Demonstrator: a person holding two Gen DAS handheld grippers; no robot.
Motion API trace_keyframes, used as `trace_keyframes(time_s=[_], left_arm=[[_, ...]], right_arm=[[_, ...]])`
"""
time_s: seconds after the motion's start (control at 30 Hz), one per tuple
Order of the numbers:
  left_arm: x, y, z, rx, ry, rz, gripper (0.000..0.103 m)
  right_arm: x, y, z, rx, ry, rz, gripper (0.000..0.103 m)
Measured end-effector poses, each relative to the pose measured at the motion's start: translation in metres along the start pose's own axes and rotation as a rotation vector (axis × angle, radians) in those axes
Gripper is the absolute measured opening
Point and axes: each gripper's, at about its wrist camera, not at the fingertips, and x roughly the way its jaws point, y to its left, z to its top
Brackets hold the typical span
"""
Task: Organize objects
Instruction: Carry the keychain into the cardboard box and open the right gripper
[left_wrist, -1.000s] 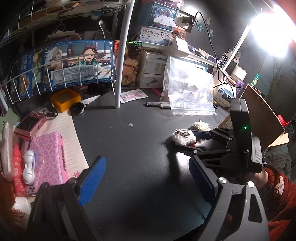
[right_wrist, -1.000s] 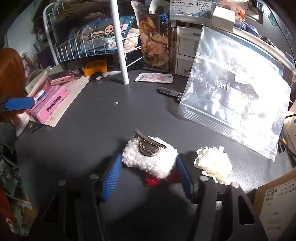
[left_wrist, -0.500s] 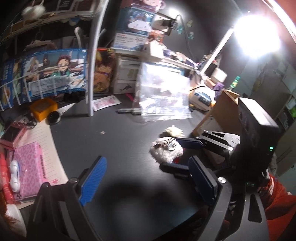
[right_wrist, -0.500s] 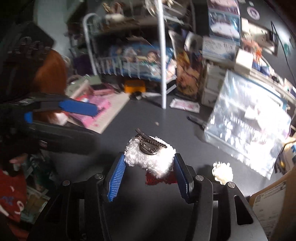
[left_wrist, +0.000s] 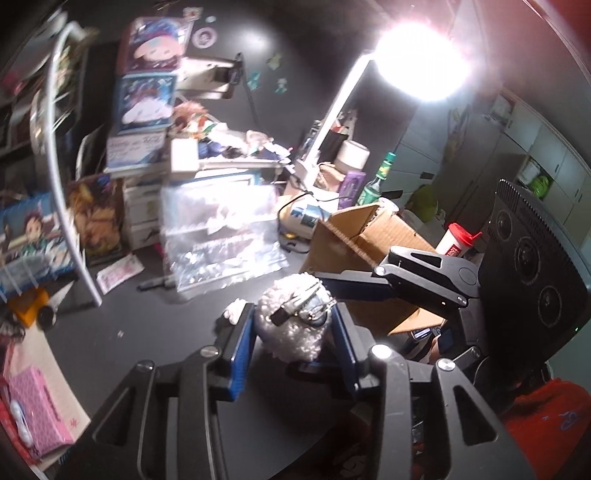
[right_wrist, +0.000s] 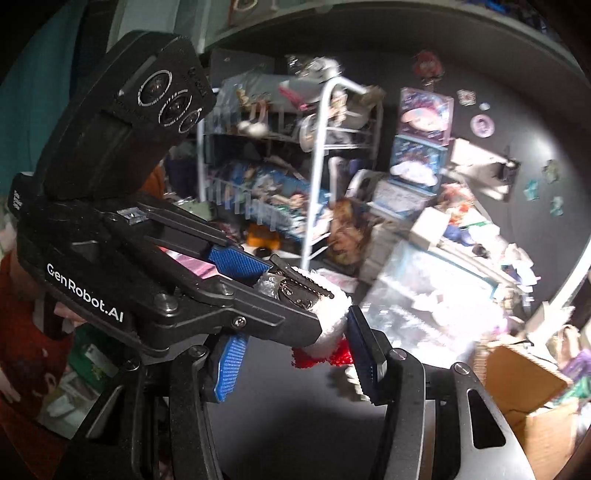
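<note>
**Fluffy clip held by both grippers, not yet stowed**

The fluffy white hair clip (left_wrist: 295, 325) is lifted clear of the dark tabletop (left_wrist: 155, 332), in mid-air. It is clamped by the right gripper (right_wrist: 291, 354), red trim showing below. The left gripper (left_wrist: 291, 343) has just been closing and is now clenched on the same clip, metal clasp up. A handover is judged in progress. Nothing is seen placed yet. A second white fluffy piece (left_wrist: 234, 309) is left on the tabletop, near the clear zip bag (left_wrist: 221, 243). The cardboard box (left_wrist: 354, 236) at the right edge is a possible destination; cannot be confirmed.
</note>
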Motion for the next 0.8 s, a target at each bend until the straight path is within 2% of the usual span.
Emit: trace_keyframes(time_s=[0.33,0.53,0.7,0.73,0.77,0.8], left_arm=[[0.062,-0.06,0.056,0.098,0.039,-0.103,0.036],[0.107,-0.092,0.072,0.131,0.105,-0.142,0.036],[0.132,-0.107,0.072,0.154,0.159,-0.136,0.037],[0.135,-0.11,0.071,0.165,0.168,-0.131,0.042],[0.135,-0.112,0.071,0.176,0.172,-0.123,0.056],[0.134,-0.112,0.071,0.186,0.167,-0.114,0.065]], right_arm=[[-0.051,-0.075,-0.016,0.104,0.014,-0.135,0.048],[-0.067,-0.115,-0.033,0.175,0.073,-0.165,0.048],[-0.07,-0.131,-0.049,0.215,0.122,-0.155,0.05],[-0.07,-0.132,-0.051,0.221,0.126,-0.154,0.052],[-0.07,-0.132,-0.053,0.224,0.129,-0.152,0.06],[-0.07,-0.133,-0.055,0.229,0.127,-0.15,0.065]])
